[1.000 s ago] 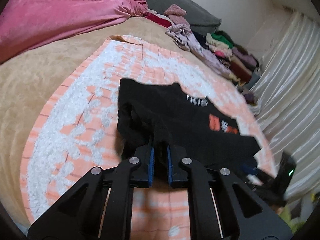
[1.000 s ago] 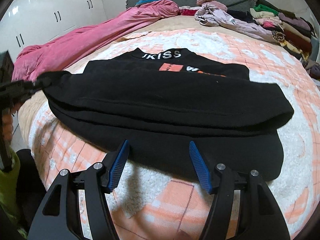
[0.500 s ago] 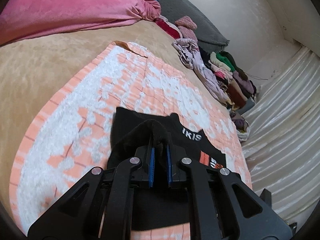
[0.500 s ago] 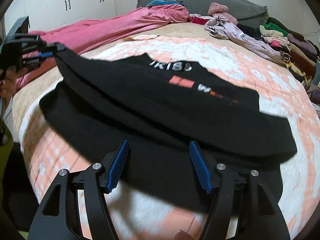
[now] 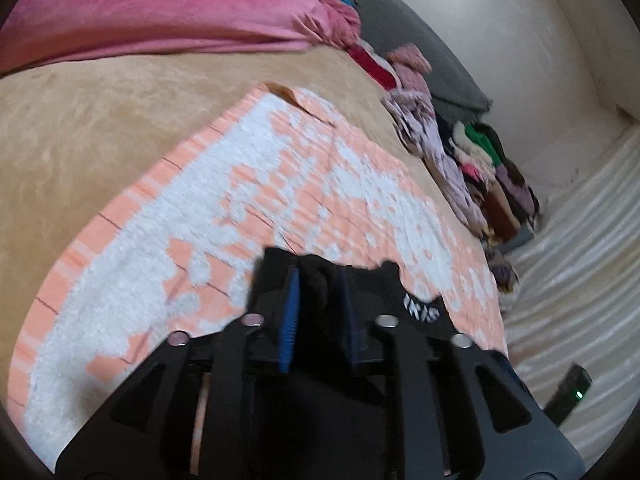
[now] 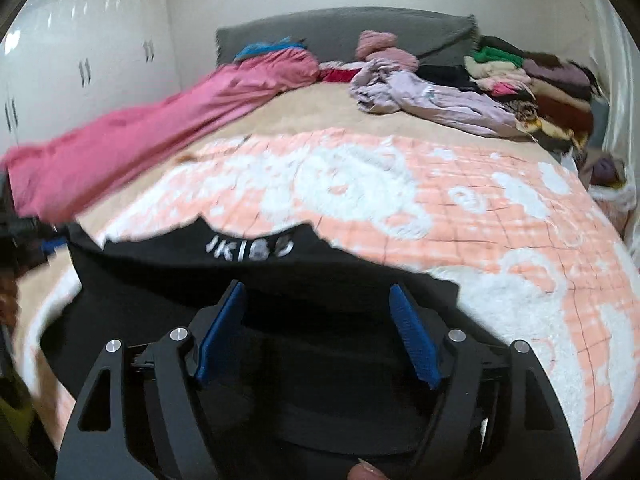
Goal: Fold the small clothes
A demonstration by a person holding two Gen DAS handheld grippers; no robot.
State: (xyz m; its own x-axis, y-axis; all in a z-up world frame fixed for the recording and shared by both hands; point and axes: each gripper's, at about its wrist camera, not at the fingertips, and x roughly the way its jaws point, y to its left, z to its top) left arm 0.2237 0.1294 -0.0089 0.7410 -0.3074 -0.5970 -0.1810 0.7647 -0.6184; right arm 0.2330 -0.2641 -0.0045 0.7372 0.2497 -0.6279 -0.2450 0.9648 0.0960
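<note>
Since 1 s ago L gripper (image 5: 316,280) has carried its pinch of black sweatshirt (image 6: 160,276) up toward the collar w/ white lettering, top layer now doubled over the lower part; both views blurred. L jaws are opening, a bunch of black fabric between the blue pads (image 5: 290,312), pads look just off it. R gripper (image 6: 316,300) spread wide and opening more, nothing pinched, hovers over sweatshirt's near part. Sweatshirt lies on peach/white quilt (image 6: 500,216) at near edge of bed. Pink blanket (image 6: 160,132) at left, pile of clothes (image 6: 532,88) at far right by grey headboard (image 6: 340,32).
</note>
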